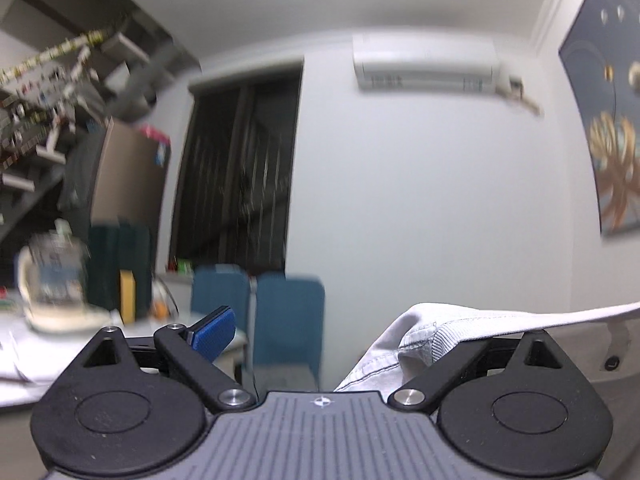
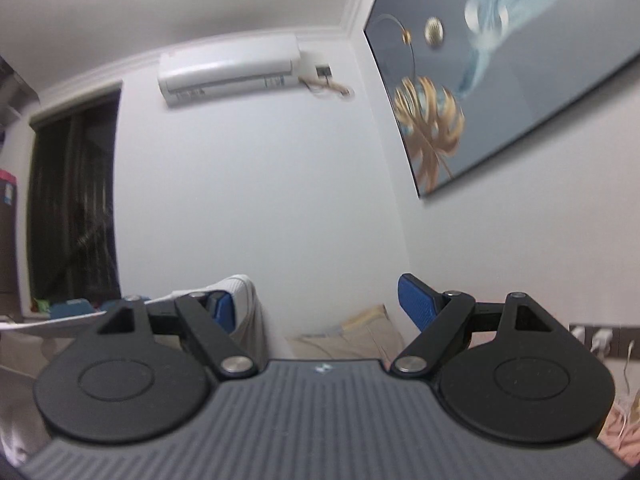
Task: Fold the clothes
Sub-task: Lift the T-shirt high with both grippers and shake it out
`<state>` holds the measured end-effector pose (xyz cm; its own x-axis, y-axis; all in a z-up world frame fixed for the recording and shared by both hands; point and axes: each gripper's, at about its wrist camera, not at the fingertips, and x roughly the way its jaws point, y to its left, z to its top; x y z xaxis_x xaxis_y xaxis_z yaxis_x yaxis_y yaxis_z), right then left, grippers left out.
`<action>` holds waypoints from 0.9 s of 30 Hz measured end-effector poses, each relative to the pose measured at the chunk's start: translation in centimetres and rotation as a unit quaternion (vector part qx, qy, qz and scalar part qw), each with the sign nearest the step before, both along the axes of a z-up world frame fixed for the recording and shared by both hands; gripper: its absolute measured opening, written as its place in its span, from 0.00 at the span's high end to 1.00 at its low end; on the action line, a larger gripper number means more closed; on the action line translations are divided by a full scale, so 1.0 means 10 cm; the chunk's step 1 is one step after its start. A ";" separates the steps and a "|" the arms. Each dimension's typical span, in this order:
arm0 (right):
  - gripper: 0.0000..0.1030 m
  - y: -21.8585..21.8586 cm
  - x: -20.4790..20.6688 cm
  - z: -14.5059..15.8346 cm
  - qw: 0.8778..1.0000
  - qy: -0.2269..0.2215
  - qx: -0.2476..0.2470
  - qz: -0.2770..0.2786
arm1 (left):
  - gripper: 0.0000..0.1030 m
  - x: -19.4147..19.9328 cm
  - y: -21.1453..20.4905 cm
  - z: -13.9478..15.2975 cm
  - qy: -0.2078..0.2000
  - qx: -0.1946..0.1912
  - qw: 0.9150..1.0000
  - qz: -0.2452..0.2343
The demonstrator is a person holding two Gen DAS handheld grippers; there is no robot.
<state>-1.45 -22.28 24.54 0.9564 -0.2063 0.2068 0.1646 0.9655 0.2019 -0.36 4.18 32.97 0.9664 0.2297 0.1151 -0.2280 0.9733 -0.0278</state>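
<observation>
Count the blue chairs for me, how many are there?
2 blue chairs show in the left wrist view, side by side below the dark doorway: one left, one right. More may be hidden behind the gripper.

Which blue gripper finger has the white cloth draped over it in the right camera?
The left blue finger: the white garment hangs over it. The right blue finger stands bare.

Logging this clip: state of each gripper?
Left gripper: jaws wide, white garment draped over one finger.
Right gripper: jaws wide, garment over one finger.
</observation>
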 end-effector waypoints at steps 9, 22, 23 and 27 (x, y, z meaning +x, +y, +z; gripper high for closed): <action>0.19 0.03 -1.05 0.93 0.998 -0.057 0.003 0.019 | 0.07 -1.26 -0.04 1.11 -0.069 0.005 0.997 -0.016; 0.19 -0.03 -1.09 0.93 1.000 -0.009 0.004 0.021 | 0.07 -1.13 -0.08 0.96 -0.031 -0.020 0.999 -0.039; 0.19 -0.06 -0.96 0.83 1.000 0.005 0.009 0.024 | 0.07 -0.92 -0.07 0.82 -0.016 -0.019 0.999 -0.041; 0.19 -0.09 -0.26 0.38 0.997 0.076 0.009 0.030 | 0.07 -0.03 -0.07 0.20 0.052 -0.019 0.997 -0.047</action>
